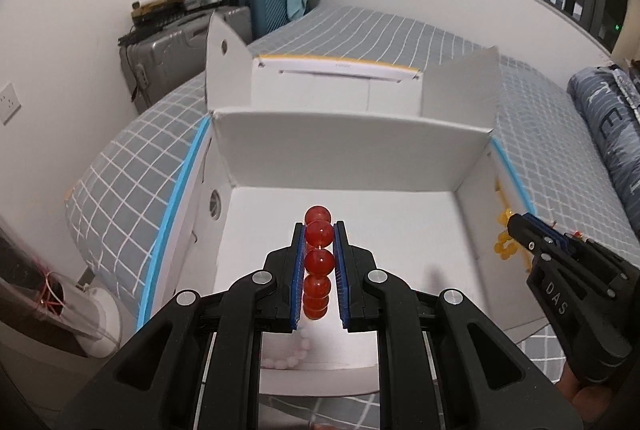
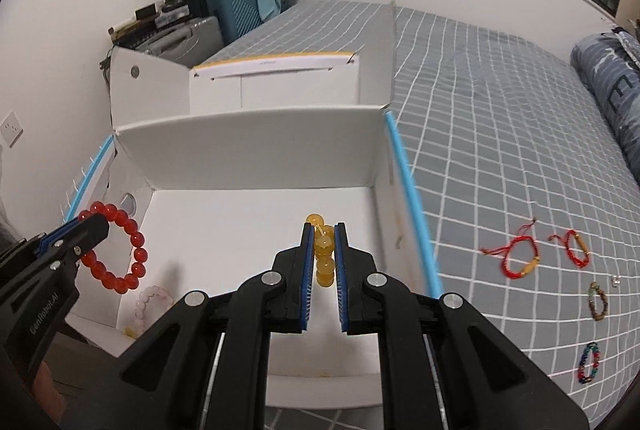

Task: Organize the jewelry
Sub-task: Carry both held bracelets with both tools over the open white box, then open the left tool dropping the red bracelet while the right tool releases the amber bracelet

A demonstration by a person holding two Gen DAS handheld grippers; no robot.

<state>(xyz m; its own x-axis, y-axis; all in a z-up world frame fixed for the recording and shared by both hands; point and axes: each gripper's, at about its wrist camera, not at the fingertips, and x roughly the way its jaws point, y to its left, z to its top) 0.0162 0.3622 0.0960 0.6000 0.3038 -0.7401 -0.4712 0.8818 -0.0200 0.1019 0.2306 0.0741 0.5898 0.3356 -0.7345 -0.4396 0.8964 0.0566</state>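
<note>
Red bead bracelet (image 1: 319,262) and yellow bead bracelet (image 2: 323,257), each clamped in jaws over the white box (image 2: 256,158).
Left gripper (image 1: 319,266) and right gripper (image 2: 323,262) hold them above a pink bracelet (image 2: 150,300) inside; beyond, four bracelets (image 2: 520,256) lie on the checked bed (image 2: 500,134).

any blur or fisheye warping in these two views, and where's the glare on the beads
Left wrist view: the bed grid bows hard at the edges, the white box rim looks slightly smeared, and the red bead bracelet in the left claw glows backlit. Right wrist view: same barrel warp, the box's blue edge strip is motion-blurred, and the yellow bead bracelet in the right claw looks sharp and translucent.
</note>
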